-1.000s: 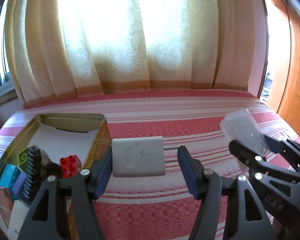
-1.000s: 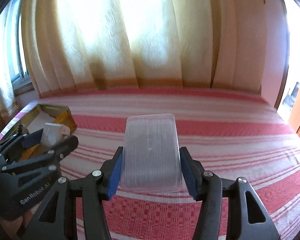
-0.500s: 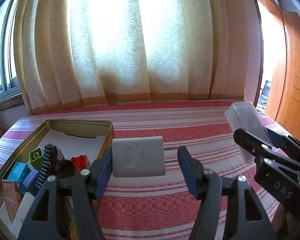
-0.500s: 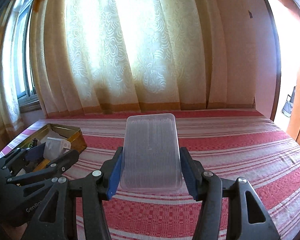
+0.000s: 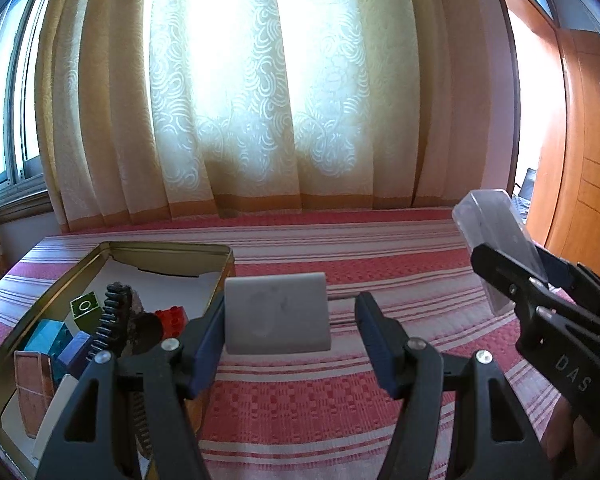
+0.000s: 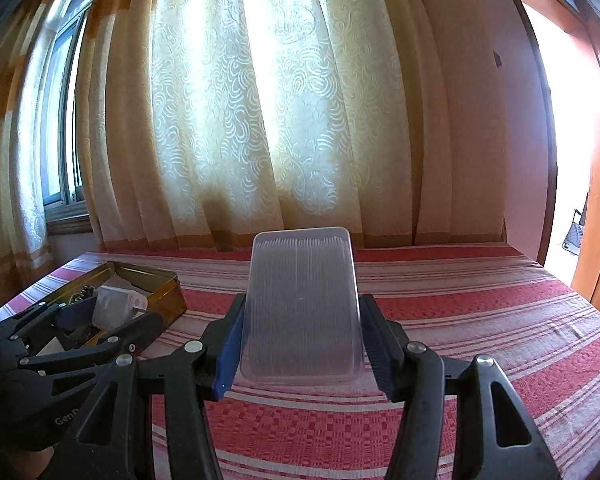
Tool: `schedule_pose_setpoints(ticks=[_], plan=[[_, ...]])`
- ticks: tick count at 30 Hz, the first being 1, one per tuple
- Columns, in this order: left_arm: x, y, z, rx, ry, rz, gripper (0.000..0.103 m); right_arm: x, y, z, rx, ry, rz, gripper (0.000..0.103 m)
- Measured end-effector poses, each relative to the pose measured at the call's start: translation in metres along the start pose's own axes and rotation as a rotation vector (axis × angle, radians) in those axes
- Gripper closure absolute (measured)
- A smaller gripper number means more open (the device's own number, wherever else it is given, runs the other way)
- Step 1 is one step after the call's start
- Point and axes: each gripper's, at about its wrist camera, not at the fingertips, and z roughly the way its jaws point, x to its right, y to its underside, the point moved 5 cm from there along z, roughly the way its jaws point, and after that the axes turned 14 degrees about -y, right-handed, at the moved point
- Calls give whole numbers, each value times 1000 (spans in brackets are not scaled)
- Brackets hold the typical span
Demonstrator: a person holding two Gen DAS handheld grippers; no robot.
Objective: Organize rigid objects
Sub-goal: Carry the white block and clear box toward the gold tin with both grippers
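— How many grippers are there?

— Two. The left gripper (image 5: pixel 292 334) holds one white charger block (image 5: pixel 276 312); seen side-on from the right wrist camera, the block sits clamped between its fingers, with metal prongs poking out. The right gripper (image 6: pixel 300 344) is closed on one clear ribbed plastic case (image 6: pixel 300 304), pads pressed to both its long sides.

— And the tin?

— One gold tin (image 5: pixel 204 250), open, at about nine o'clock from the left gripper, resting on the bed. Inside I count one red brick (image 5: pixel 174 316), one green cube (image 5: pixel 85 307), one teal brick (image 5: pixel 46 334), one blue brick (image 5: pixel 74 354), one black comb (image 5: pixel 108 324) and one brownish card (image 5: pixel 32 392). There's a dark lump beside the comb I can't make out.

— What are they over?

— A bed with a red-and-white striped cover (image 6: pixel 480 320). At twelve o'clock hang cream curtains (image 6: pixel 260 120) with an orange band, sun glowing through. A window (image 5: pixel 4 120) shows at ten o'clock, a wooden wardrobe (image 5: pixel 588 200) at three.
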Motion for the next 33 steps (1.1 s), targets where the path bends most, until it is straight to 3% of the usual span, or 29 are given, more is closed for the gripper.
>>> schedule_pose_setpoints(ticks=[33], plan=[[-27, 5, -25, 47, -13, -47, 39, -25, 0, -15, 29, -52, -33, 46]])
